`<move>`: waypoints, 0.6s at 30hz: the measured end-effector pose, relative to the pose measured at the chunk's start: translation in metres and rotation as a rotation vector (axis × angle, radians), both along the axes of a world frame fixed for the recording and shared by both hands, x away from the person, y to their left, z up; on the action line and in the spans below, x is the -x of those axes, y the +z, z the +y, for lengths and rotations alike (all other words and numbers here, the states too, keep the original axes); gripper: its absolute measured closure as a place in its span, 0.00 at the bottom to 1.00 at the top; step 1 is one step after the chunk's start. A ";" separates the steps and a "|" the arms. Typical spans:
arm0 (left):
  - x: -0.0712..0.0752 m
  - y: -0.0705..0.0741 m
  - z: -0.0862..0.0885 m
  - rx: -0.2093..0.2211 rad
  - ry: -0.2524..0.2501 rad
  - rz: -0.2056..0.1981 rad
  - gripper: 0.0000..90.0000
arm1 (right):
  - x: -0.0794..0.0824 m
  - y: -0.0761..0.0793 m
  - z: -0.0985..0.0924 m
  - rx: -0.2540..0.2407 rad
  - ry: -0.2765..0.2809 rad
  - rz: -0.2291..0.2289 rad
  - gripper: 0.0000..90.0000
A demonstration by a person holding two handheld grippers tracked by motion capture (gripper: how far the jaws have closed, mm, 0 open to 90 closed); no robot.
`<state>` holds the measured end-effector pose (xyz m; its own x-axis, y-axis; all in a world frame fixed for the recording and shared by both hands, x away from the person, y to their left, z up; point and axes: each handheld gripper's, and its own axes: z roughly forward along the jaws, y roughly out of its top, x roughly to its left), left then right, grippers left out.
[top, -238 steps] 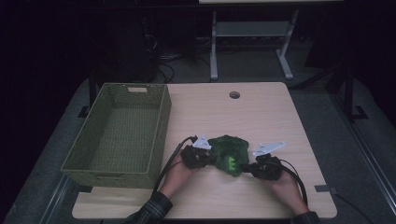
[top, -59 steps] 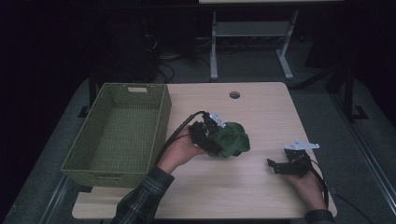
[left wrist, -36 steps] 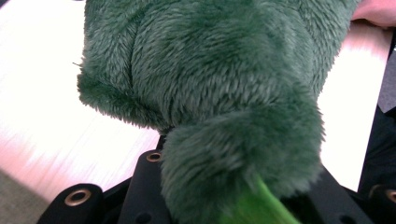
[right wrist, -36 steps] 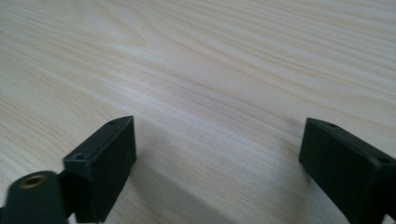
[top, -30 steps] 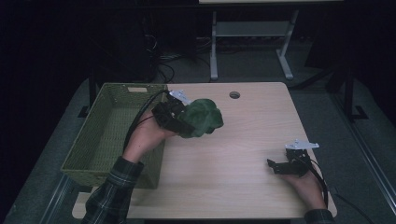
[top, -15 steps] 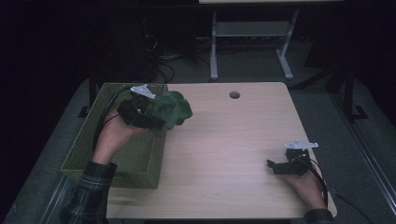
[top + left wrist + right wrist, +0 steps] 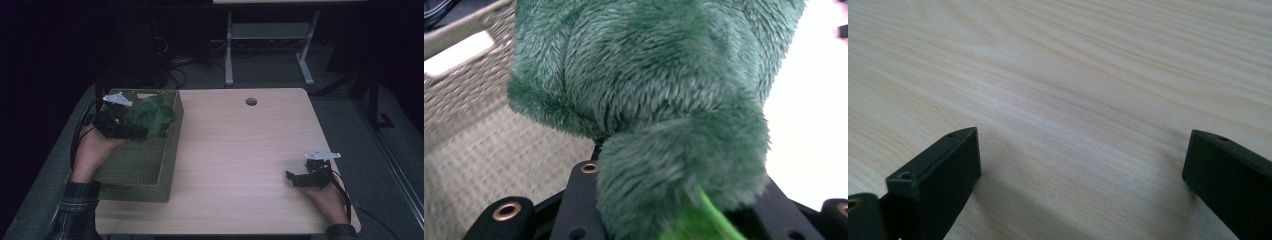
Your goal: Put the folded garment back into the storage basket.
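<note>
High view first: nearest us, our right gripper [image 7: 296, 178] rests on the wooden table [image 7: 240, 150], jaws spread wide over bare wood, nothing between them. Farther off on the other side, our left gripper [image 7: 131, 131] hangs above the woven basket [image 7: 145, 175], pinching the green plush toy [image 7: 152, 116], which sits over the basket's right wall. Left gripper view shows fuzzy green fur [image 7: 649, 100] squeezed between the black jaws, basket weave [image 7: 484, 150] below.
</note>
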<state>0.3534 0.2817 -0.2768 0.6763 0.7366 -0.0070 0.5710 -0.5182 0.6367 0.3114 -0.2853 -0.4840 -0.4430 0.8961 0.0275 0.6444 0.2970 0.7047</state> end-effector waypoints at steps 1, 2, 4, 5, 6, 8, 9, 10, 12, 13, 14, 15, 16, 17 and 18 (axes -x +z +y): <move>0.001 -0.002 0.004 -0.003 0.007 0.004 0.73 | 0.000 0.000 0.000 0.000 0.000 0.000 0.02; 0.001 -0.004 0.007 -0.007 0.013 0.004 0.73 | 0.000 0.000 0.000 0.000 0.000 0.000 0.02; 0.002 -0.011 0.015 -0.014 0.038 0.010 0.73 | 0.000 0.000 0.000 0.000 0.000 0.000 0.02; 0.002 -0.013 0.018 -0.020 0.042 0.013 0.73 | 0.000 0.000 0.000 0.000 0.000 0.000 0.02; 0.002 -0.013 0.018 -0.020 0.042 0.013 0.73 | 0.000 0.000 0.000 0.000 0.000 0.000 0.02; 0.002 -0.019 0.022 -0.023 0.061 0.020 0.73 | 0.000 0.000 0.000 0.000 0.000 0.000 0.02; 0.002 -0.023 0.023 -0.023 0.070 0.022 0.73 | 0.000 0.000 0.000 0.000 0.000 0.000 0.02; 0.001 -0.028 0.025 -0.032 0.075 0.028 0.73 | 0.000 0.000 0.000 0.000 0.000 0.000 0.02; 0.001 -0.032 0.026 -0.033 0.080 0.032 0.73 | 0.000 0.000 0.000 0.000 0.000 0.000 0.02; -0.001 -0.040 0.028 -0.043 0.086 0.043 0.73 | 0.000 0.000 0.000 0.000 0.000 0.000 0.02; -0.002 -0.044 0.028 -0.042 0.090 0.050 0.73 | 0.000 0.000 0.000 0.001 0.000 0.000 0.02; -0.003 -0.048 0.029 -0.042 0.090 0.052 0.73 | 0.000 0.000 0.000 0.001 0.001 -0.001 0.02; -0.003 -0.048 0.029 -0.042 0.090 0.052 0.73 | 0.000 0.000 0.000 0.001 0.001 -0.001 0.02; -0.004 -0.057 0.030 -0.050 0.097 0.051 0.73 | 0.000 0.000 0.000 0.001 0.001 0.000 0.02; -0.004 -0.057 0.030 -0.050 0.097 0.051 0.73 | 0.000 0.000 0.000 0.001 0.001 0.000 0.02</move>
